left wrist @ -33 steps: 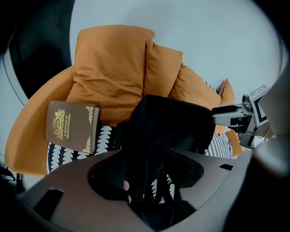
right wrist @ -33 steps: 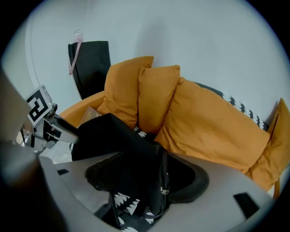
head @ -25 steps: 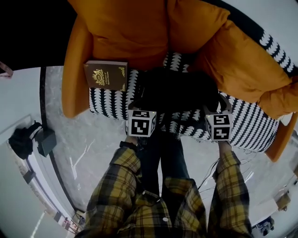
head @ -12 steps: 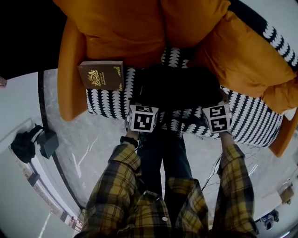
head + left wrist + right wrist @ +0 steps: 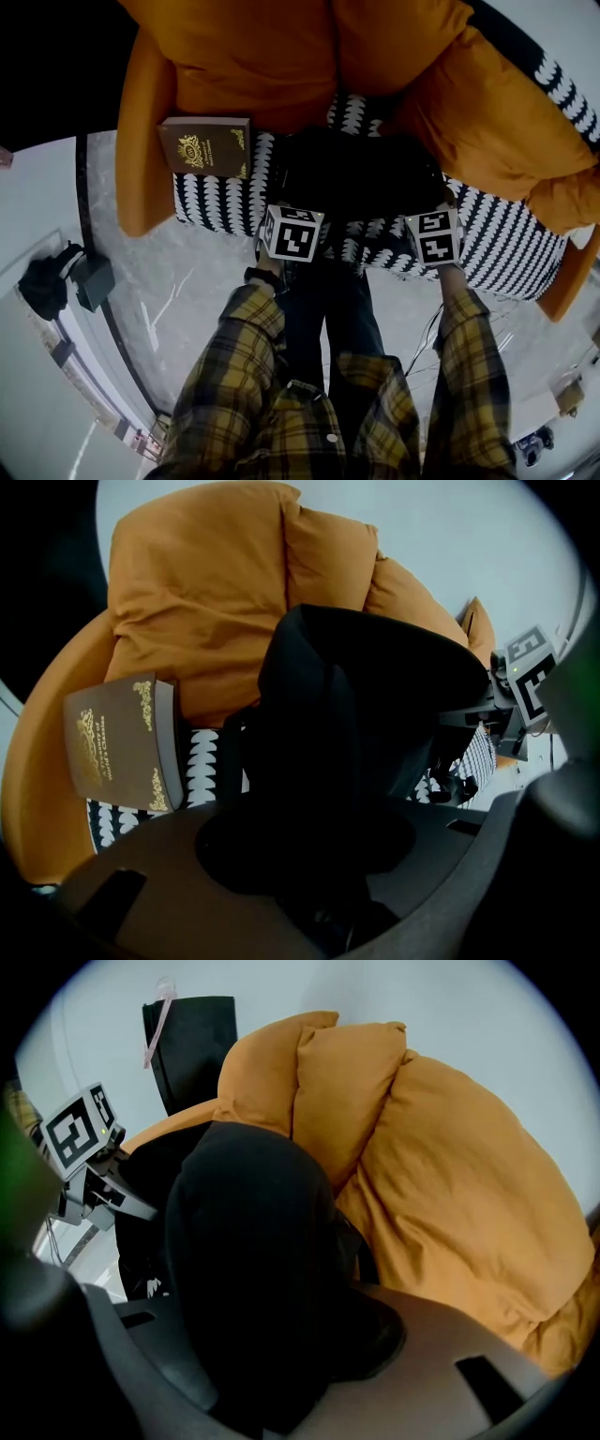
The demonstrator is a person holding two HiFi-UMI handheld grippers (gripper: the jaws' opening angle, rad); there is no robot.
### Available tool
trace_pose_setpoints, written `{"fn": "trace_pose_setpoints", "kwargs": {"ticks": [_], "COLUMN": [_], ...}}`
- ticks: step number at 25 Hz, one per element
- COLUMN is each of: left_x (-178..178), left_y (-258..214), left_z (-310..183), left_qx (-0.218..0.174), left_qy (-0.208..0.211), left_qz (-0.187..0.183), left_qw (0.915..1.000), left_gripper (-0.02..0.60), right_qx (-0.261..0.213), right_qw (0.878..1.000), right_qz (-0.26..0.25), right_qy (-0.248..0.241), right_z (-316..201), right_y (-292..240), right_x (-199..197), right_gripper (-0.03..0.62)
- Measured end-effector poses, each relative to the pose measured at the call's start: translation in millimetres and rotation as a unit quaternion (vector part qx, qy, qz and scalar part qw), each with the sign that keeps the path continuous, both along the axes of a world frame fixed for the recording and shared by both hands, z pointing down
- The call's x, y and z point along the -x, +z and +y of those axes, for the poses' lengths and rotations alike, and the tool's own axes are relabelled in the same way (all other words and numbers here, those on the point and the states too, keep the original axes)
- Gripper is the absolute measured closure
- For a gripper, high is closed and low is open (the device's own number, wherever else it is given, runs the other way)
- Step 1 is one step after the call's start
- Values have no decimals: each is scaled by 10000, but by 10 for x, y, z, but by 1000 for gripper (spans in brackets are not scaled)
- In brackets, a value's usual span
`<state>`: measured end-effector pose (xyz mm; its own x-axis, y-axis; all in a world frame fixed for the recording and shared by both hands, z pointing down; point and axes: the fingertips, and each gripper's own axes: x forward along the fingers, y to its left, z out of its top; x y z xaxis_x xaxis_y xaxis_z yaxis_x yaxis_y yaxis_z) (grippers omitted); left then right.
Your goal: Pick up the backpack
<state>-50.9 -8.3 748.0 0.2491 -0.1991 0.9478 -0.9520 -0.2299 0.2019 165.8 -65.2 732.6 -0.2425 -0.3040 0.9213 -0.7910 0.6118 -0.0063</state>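
A black backpack [image 5: 356,178] lies on the sofa's black-and-white patterned seat [image 5: 506,244], against the orange cushions. My left gripper [image 5: 289,217] is at its near left corner and my right gripper [image 5: 429,217] at its near right corner. Both point steeply down, their fingertips hidden under the marker cubes. In the left gripper view a fold of the backpack [image 5: 366,714] runs down between the jaws of the left gripper [image 5: 309,855]. In the right gripper view a thick black fold [image 5: 248,1241] fills the gap of the right gripper [image 5: 272,1354]. Both pairs of jaws have just been closing on that fabric.
A brown book with gold ornament [image 5: 204,147] leans at the seat's left end beside the orange armrest [image 5: 145,141]. Orange cushions [image 5: 253,56] rise behind the backpack. On the floor at left sit a black bag [image 5: 42,286] and a grey box [image 5: 94,281]. My legs stand before the sofa.
Both grippers have sunk a little onto the backpack's near edge and rolled slightly. The backpack and the book stay where they were.
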Motion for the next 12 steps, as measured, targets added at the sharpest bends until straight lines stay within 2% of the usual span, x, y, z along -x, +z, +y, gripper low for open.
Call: {"fn": "trace_pose_setpoints", "kwargs": {"ticks": [3, 7, 12], "left_x": [-73, -145, -180], "left_y": [-38, -15, -55], "left_z": [-11, -29, -37], "left_qx": [-32, -86, -101], "left_qy": [154, 258, 232], "left_qz": [72, 30, 14], "left_qw": [9999, 9996, 9997], "left_gripper": [451, 519, 543], "right_qx": [29, 84, 13], "right_qw": [9999, 9998, 9996], "right_qz": [-9, -65, -73], "right_qy": [-150, -165, -258], "right_z": [30, 43, 60], "right_y": [-18, -3, -57], "right_x": [44, 79, 83], "right_gripper": [502, 546, 563]}}
